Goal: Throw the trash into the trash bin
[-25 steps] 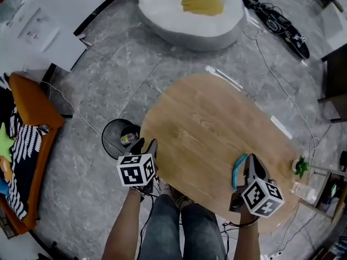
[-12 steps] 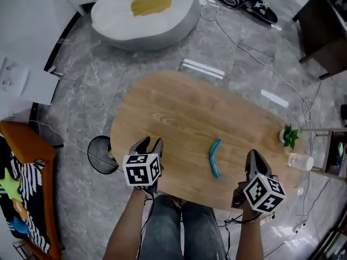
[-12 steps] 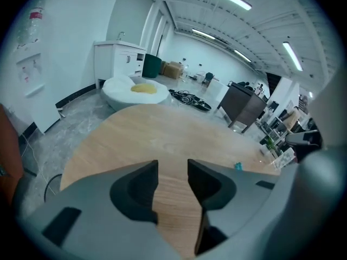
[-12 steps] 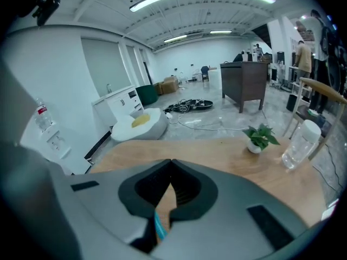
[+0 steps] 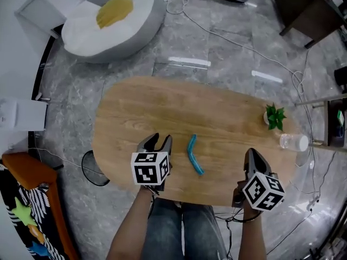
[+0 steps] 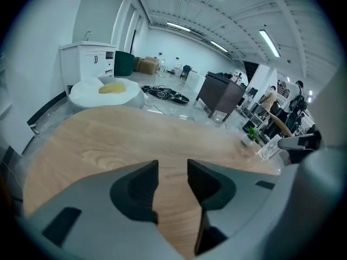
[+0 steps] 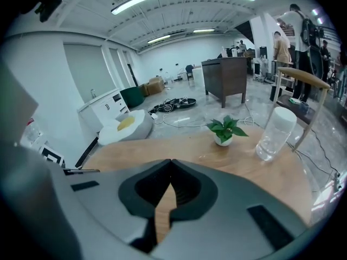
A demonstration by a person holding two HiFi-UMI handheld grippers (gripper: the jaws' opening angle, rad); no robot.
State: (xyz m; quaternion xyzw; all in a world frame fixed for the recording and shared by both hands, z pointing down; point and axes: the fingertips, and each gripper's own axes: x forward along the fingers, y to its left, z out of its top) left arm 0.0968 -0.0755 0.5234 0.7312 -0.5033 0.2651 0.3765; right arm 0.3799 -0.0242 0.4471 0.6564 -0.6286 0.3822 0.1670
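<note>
The blue curved strip (image 5: 193,155) lies on the wooden worktop (image 5: 162,107) near its front edge, just right of the left gripper (image 5: 160,138), whose jaws stand a little apart with nothing between them. The right gripper (image 5: 250,153) hovers over the worktop's right part, its jaws together and empty. The black wire trash bin (image 5: 88,172) sits on the floor at the worktop's left end, partly tucked beneath it.

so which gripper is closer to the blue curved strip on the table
Left. The left gripper sits just left of the blue curved strip; the right gripper is farther off on its right.
</note>
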